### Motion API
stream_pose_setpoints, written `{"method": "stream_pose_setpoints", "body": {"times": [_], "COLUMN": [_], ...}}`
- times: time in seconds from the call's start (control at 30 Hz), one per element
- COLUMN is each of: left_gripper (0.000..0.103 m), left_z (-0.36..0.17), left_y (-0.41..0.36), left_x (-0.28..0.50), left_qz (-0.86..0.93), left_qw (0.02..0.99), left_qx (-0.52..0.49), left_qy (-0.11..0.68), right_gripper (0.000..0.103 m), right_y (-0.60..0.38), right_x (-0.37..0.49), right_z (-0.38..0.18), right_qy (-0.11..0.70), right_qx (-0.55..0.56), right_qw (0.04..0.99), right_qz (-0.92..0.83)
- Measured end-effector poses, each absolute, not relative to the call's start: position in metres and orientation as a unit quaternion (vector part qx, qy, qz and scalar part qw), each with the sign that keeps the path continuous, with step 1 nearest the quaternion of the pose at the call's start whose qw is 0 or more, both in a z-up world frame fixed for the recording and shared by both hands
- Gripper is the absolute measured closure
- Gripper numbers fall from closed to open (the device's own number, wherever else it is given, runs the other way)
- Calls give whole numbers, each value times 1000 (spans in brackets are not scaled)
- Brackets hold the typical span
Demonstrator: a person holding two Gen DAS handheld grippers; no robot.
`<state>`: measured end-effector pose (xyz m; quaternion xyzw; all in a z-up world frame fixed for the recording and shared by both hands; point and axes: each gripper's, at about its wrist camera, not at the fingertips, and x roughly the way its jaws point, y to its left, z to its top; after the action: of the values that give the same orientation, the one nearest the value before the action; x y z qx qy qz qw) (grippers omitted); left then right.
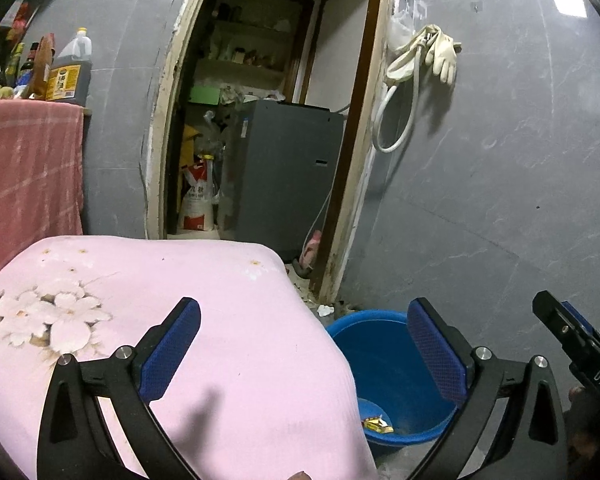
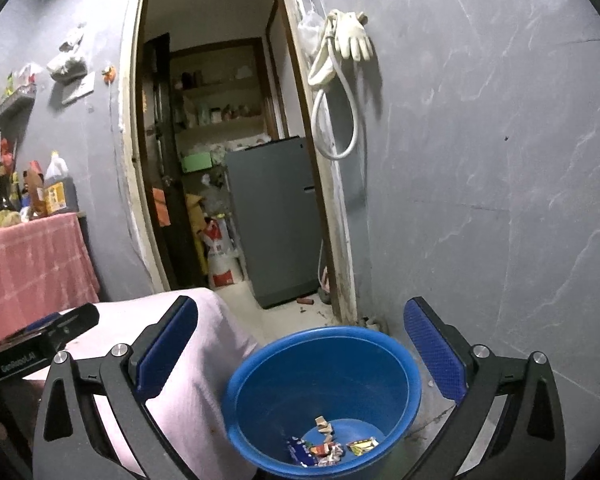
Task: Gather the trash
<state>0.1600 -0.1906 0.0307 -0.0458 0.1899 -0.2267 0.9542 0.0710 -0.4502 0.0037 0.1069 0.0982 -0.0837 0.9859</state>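
Both jaws spread wide, nothing held. Left gripper (image 1: 304,350): textured blue pads over soft pink floral cloth (image 1: 148,320). Right gripper (image 2: 300,350) above round blue plastic bucket (image 2: 396,364) on floor beside cloth edge. Crumpled wrappers (image 2: 328,444) lie at bucket bottom, below and between right fingers, well apart.
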Motion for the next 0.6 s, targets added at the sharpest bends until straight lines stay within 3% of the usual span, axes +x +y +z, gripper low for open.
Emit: {"method": "stream_pose_setpoints", "body": {"times": [0.6], "left_gripper": [2], "left_z": [42], "left_y": [-146], "left_x": [86], "left_qz": [-216], "left_qw": [960], "left_qx": [-50], "left_qy": [170], "right_gripper": [0], "right_y": [-405], "right_x": [5], "right_z": [13], "right_qy": [81], "right_qx": [104], "right_qw": [989], "right_qz": [-68]}}
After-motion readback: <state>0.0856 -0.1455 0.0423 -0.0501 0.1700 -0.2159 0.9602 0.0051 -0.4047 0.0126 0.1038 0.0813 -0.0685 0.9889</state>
